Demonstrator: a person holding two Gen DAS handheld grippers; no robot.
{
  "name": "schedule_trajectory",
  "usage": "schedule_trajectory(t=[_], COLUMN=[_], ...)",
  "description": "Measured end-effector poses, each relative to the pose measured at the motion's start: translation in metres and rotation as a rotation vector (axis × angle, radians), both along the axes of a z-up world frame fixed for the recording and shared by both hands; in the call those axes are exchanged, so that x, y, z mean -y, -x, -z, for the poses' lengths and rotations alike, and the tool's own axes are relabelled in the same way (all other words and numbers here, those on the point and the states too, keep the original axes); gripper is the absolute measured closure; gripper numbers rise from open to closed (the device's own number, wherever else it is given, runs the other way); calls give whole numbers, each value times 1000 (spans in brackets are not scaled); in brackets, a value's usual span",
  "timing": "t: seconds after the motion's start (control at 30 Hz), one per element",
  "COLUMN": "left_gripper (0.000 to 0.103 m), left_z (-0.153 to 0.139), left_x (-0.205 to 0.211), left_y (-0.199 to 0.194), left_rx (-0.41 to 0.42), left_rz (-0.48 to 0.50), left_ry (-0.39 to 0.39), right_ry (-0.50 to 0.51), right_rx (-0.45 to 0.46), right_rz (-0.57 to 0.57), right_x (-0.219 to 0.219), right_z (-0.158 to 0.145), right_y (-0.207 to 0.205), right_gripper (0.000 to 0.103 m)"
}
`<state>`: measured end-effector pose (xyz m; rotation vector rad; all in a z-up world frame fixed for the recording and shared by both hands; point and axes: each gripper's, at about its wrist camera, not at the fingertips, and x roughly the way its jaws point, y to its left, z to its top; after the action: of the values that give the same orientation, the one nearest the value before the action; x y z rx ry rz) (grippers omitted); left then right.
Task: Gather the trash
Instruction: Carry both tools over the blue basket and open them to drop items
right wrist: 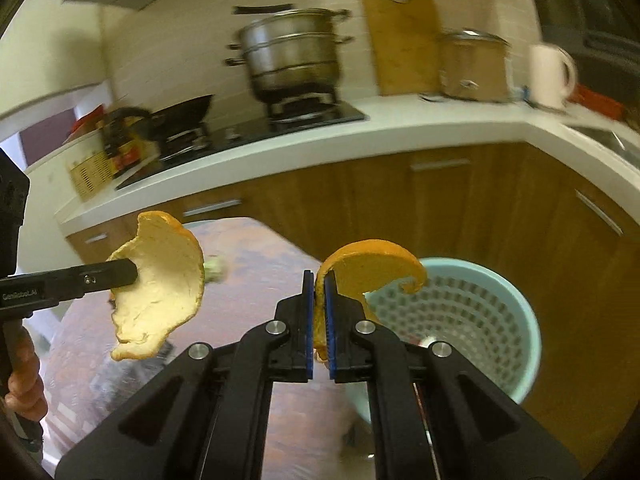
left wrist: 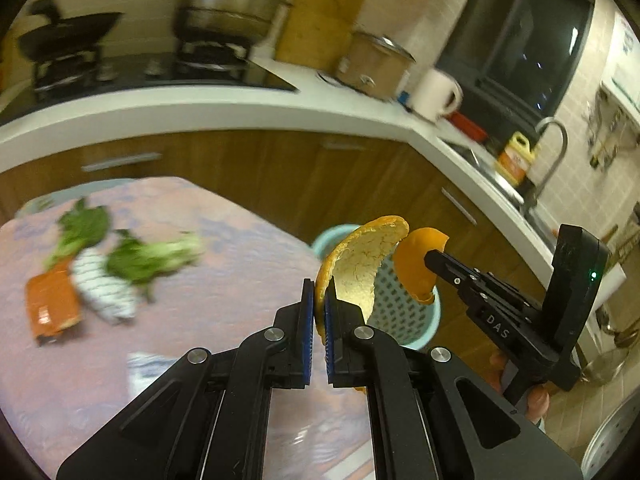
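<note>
Orange peel is the trash in hand: 2 curved pieces, each pinched in its own gripper above the edge of the table. The left gripper (left wrist: pixel 319 300) has its blue ribbed pads clamped on the larger peel (left wrist: pixel 356 268), a broad cupped shell with a pale, pitted pith inside and a thin orange rim. The right gripper (right wrist: pixel 320 300) is likewise closed on the smaller peel (right wrist: pixel 372 270), a narrow hooked strip showing glossy orange skin, its tip curling toward 3 o'clock. In the left wrist view the right gripper enters from 3 o'clock, the smaller peel just beside the larger one. In the right wrist view the left gripper reaches in from 9 o'clock.

Below and behind the peels stands 1 light blue plastic wastebasket (right wrist: pixel 516 312), round, with perforated lattice walls, near the wooden cabinet fronts.

On the pink patterned tablecloth (left wrist: pixel 224 248), at 9 o'clock in the left wrist view, lie 2 leafy green vegetable scraps (left wrist: pixel 154 258), 1 flat orange wrapper (left wrist: pixel 52 304) and 1 white crumpled piece with dark markings (left wrist: pixel 102 286), all blurred.

On the white counter sit 1 stacked steel steamer pot (right wrist: pixel 292 54), 1 black wok (right wrist: pixel 182 118) and 1 white mug (right wrist: pixel 550 76).
</note>
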<state>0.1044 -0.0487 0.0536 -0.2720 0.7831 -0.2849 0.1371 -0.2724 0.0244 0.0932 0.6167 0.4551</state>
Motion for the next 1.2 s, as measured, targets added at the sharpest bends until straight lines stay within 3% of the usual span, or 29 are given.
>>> schedule_trajectory(t=[0.27,0.5,0.77,0.8,0.9,1.03,1.2], left_gripper=[100,100,99,95,54,52,49], left_z=[21,42,64,66,71,74,63], left_x=[61,94,128,131,135,133,124], left_y=[-61,-87,-109,-111,-114,-110,-90], left_rx=[-113,-148,-155,-151,-142,-143,-102], left_rz=[45,-7,-17,-19,-43,-30,-13], left_ry=[28,63,1,-8,-48,-51,-49], right_ry=[-54,-107,-114,-107,-125,-139,-151], right_rx=[-140,-299,-391,-406,-459,-465,-439], right_rz=[116,168,199,206,203,200,201], right_x=[57,82,96,97,102,107,108], right_z=[41,83,110,113,122,121,109], right_y=[-33,-60,-77,-79,-84,-80,-69], right_gripper=[100,100,99,99,95,91,68])
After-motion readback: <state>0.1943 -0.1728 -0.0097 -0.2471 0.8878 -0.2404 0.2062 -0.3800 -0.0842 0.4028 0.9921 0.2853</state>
